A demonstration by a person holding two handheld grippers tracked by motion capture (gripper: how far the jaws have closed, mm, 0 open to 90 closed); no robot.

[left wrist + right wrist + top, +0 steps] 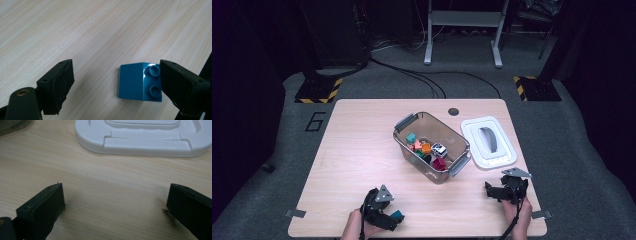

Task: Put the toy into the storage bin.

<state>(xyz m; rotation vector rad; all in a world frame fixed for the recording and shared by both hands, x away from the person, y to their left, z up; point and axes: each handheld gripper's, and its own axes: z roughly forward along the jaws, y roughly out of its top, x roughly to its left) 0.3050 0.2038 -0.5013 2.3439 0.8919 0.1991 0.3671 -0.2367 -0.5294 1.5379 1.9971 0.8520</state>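
Observation:
A blue two-stud sloped brick [138, 83] lies on the wooden table [100, 30] between the jaws of my left gripper [117, 75]. Its studded end sits against the right-hand jaw, while the left-hand jaw stands well apart from it, so the gripper is open. From above, the left gripper [382, 210] hovers near the table's front edge with the brick [398, 216] at its right side. My right gripper [501, 189] rests at the front right, and its jaws [115, 195] are spread wide over bare wood with nothing between them.
A clear plastic bin [404, 145] with grey latches stands mid-table and holds several coloured bricks. Its white lid [488, 142] with a grey handle lies flat to the right, close ahead of the right gripper as the white lid [142, 137]. The table's front edge is near both hands.

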